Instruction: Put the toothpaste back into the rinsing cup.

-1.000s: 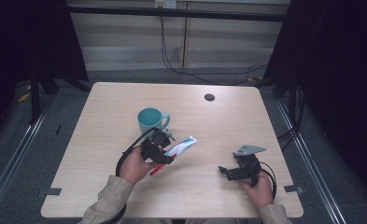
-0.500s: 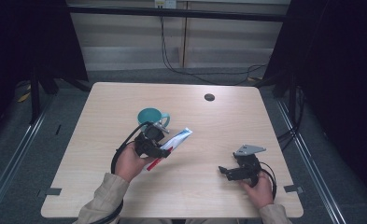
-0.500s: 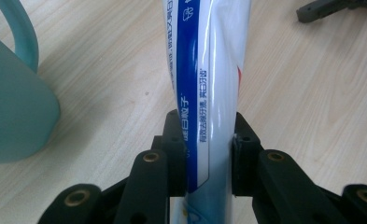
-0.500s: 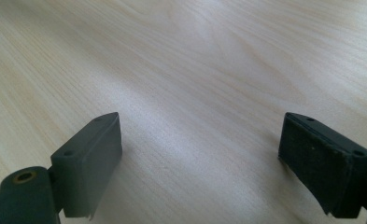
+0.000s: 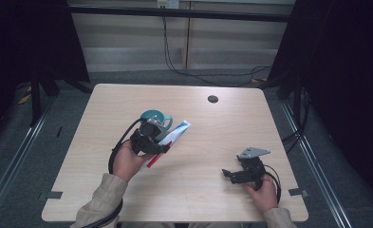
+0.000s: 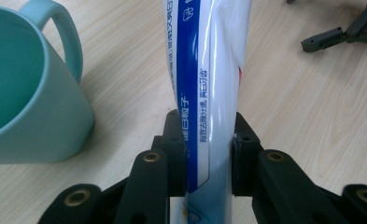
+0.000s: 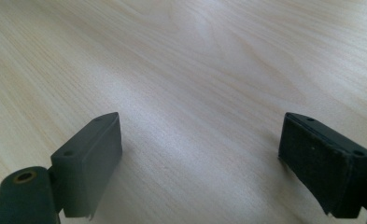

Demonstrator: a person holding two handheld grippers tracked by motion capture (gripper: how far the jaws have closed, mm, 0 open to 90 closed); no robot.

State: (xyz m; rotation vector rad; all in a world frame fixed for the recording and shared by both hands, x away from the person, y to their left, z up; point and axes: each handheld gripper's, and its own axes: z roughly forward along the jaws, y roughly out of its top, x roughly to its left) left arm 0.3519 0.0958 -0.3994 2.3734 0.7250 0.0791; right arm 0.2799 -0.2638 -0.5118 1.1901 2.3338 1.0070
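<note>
High view, left gripper (image 5: 161, 138): it sat left of the table's middle, its jaws clamped on a toothpaste tube (image 5: 174, 134).
High view, toothpaste tube: white and blue with a red end, it slanted up to the right from the left hand (image 5: 127, 161), just beside a teal mug (image 5: 152, 116).
High view, teal mug: it stood on the wooden table (image 5: 212, 128), partly covered by the left gripper.
High view, right gripper (image 5: 231, 174): it lay low over the table near the front right corner, in the right hand (image 5: 262, 190), well apart from the tube, its jaws spread with nothing between them.
High view, table: a small dark round spot (image 5: 212, 99) sat near the far edge.
Left gripper view, jaws: the two black pads pressed the toothpaste tube (image 6: 209, 88) from both sides, and the tube ran straight away from the camera.
Left gripper view, teal mug (image 6: 27, 93): it stood to the left of the tube, handle toward it, close but apart.
Left gripper view, right gripper (image 6: 344, 32): it showed at the top right corner.
Right gripper view, jaws: released and wide apart above bare wood (image 7: 195, 70), with nothing held.
</note>
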